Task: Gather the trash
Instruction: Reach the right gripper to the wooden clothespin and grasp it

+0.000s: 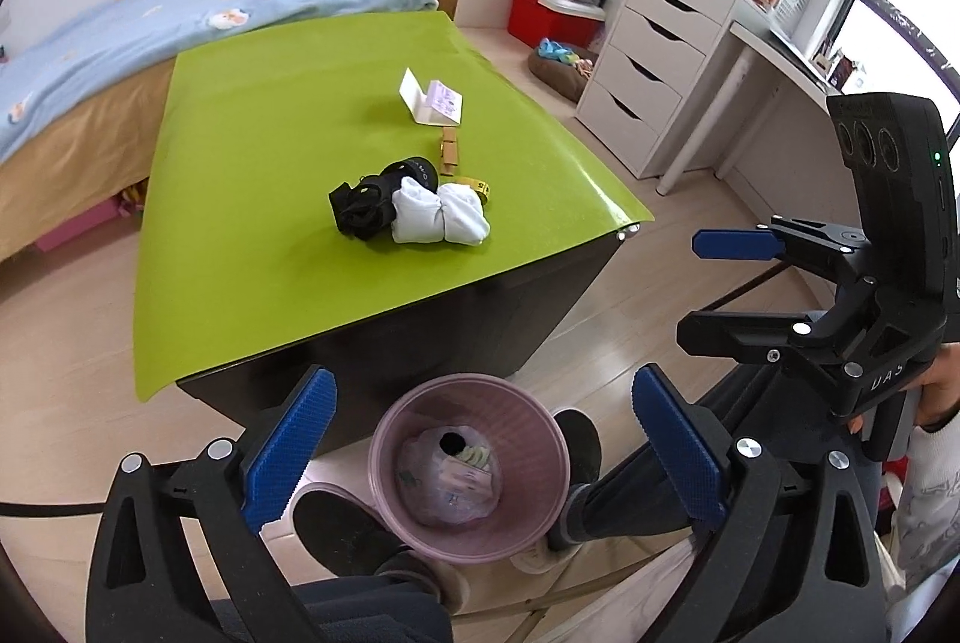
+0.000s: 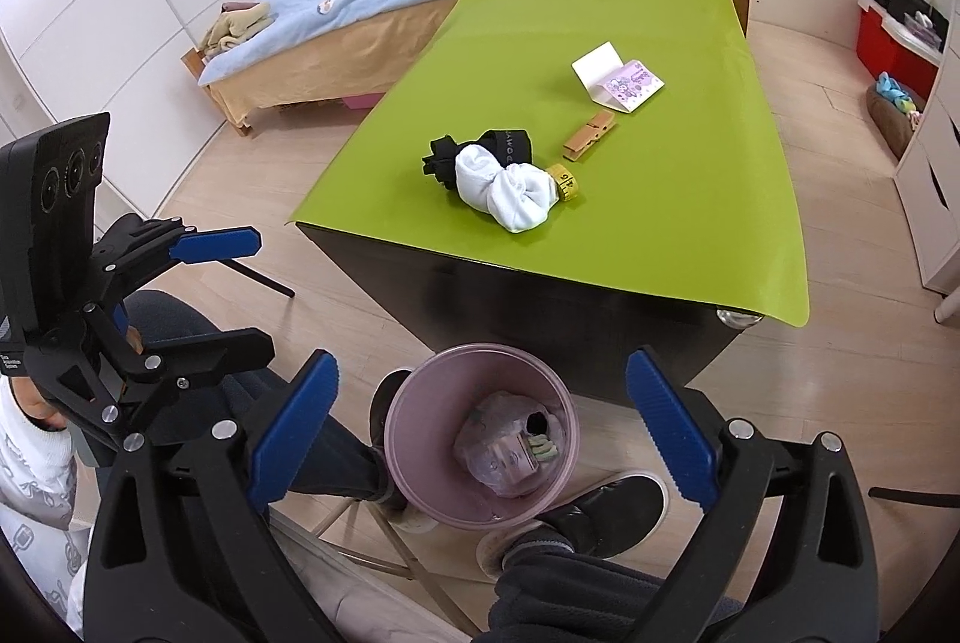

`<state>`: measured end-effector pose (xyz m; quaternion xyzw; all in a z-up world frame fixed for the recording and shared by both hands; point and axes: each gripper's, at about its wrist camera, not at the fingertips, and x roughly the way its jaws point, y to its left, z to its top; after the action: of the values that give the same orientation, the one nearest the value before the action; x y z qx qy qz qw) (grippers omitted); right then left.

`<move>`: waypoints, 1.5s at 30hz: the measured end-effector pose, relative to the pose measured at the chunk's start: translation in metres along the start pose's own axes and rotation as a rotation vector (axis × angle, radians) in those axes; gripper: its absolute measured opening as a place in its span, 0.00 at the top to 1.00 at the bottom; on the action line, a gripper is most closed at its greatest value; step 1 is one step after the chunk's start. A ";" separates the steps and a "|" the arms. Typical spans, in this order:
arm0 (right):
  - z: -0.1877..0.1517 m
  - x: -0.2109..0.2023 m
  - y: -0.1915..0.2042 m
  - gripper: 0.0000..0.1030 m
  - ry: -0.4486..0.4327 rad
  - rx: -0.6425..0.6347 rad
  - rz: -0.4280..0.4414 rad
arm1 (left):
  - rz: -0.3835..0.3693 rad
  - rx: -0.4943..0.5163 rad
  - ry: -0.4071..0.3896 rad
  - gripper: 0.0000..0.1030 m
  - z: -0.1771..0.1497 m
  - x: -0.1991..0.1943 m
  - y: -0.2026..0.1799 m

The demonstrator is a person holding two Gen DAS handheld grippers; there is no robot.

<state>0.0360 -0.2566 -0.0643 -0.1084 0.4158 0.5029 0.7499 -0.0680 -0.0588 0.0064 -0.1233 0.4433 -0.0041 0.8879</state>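
Observation:
A pink waste bin (image 1: 468, 469) stands on the floor in front of the table, with plastic wrap and paper scraps inside; it also shows in the right wrist view (image 2: 480, 439). My left gripper (image 1: 480, 454) is open and empty, above the bin. My right gripper (image 2: 480, 439) is open and empty, also above the bin. On the green table top (image 1: 270, 163) lie a purple-and-white paper card (image 1: 433, 102), a wooden clothespin (image 1: 450, 152), a yellow tape measure (image 1: 480, 187), white socks (image 1: 438, 217) and black socks (image 1: 366, 205).
A bed with a blue cover (image 1: 120, 25) stands behind the table. White drawers (image 1: 654, 55) and a desk are at the right. A red box (image 1: 549, 16) and a pet bed (image 1: 564, 64) sit on the floor. The person's feet (image 2: 594, 517) flank the bin.

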 end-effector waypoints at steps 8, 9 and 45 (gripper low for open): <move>0.025 -0.003 -0.007 0.07 -0.017 0.052 -0.058 | 0.004 -0.016 -0.020 0.07 0.010 -0.001 0.005; 0.030 -0.002 -0.007 0.07 -0.015 0.056 -0.071 | 0.007 -0.016 -0.021 0.07 0.012 -0.001 0.006; 0.177 0.181 -0.075 0.56 0.337 0.375 -0.220 | 0.057 -0.101 -0.078 0.07 0.038 0.009 0.042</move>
<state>0.2167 -0.0689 -0.1047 -0.0945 0.6061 0.3075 0.7274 -0.0371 -0.0110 0.0117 -0.1552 0.4112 0.0486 0.8969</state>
